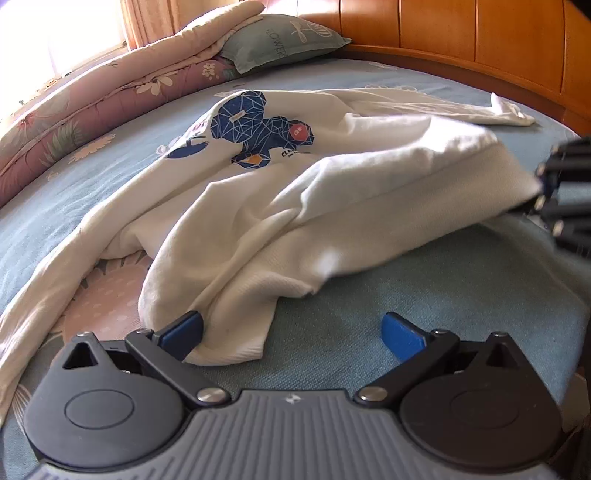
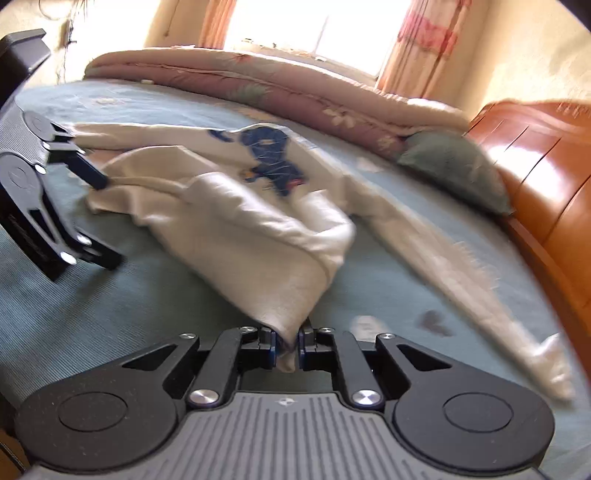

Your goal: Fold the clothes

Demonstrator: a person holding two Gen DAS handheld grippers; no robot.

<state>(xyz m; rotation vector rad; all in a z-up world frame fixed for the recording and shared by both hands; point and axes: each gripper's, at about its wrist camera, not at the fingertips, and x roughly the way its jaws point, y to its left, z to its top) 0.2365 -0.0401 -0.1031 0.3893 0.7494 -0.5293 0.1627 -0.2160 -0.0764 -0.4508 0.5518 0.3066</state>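
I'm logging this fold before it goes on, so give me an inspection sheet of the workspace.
Surface: blue bedsheet, bare near the grippers.
Job's things: white sweatshirt with blue print, crumpled, one sleeve stretched out.
Clutter: folded quilt, green pillow.
Grippers: left gripper open, hem beside one finger; right gripper shut on the sweatshirt's hem.
Cables: nothing seen.
Surroundings: wooden headboard, curtained window.

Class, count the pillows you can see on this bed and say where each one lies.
1: a grey-green pillow lies at the head of the bed, against the wooden headboard and beside the folded quilt. Others may be hidden.
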